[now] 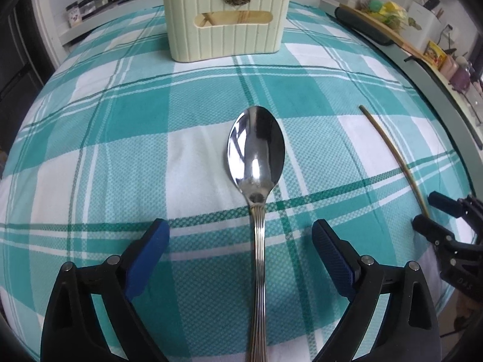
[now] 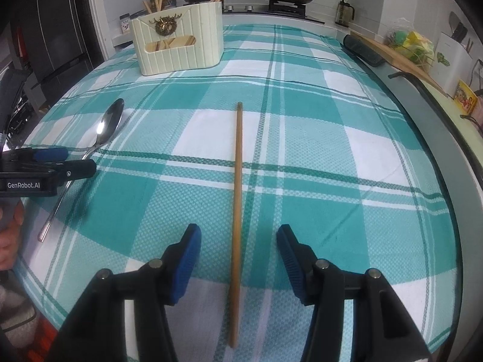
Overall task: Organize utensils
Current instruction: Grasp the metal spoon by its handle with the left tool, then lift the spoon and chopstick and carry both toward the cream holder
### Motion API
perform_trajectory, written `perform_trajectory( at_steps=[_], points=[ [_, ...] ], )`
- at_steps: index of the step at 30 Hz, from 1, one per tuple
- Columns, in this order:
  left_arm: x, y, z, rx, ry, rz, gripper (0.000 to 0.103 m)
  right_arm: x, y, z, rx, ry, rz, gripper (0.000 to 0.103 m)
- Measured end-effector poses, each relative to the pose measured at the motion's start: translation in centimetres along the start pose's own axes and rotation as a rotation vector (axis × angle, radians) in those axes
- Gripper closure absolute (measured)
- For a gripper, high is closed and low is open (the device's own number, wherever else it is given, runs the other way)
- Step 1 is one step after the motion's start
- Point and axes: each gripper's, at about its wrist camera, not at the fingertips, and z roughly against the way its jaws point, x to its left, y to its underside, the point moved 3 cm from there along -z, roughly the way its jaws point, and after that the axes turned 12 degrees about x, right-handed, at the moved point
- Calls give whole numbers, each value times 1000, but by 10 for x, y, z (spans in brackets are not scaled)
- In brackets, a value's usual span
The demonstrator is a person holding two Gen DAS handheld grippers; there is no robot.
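**2 utensils lined up, nothing grabbed yet**

Teal plaid tablecloth (image 2: 332, 157) across the whole table, cream utensil holder (image 2: 178, 45) at the far end with chopsticks already inside. Closer in: spoon (image 1: 256, 150) lying handle-first between the spread jaws of the left gripper (image 1: 240, 235), bowl aimed at the holder. Lone chopstick (image 2: 237, 211) running the same way between the spread jaws of the right gripper (image 2: 238, 241), not pinched. Clear path to the holder, probably.

Even soft daylight, glare on spoon (image 1: 256, 147) bowl, heavy fisheye bending, dark corners
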Motion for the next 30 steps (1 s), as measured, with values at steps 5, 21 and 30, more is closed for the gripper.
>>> perform_trajectory(
  at_steps=[5,21,30],
  points=[
    [-4,-18,-8,7,-37,-19,10,3,-31,-12,43,-19,72,60],
    [4,-37,37,-94,36,-26,62,4,-117,-18,-8,-132,1,98],
    [26,-16,114,-253,95,-8,62,5,-102,76,-199,-206,-14,98]
  ],
)
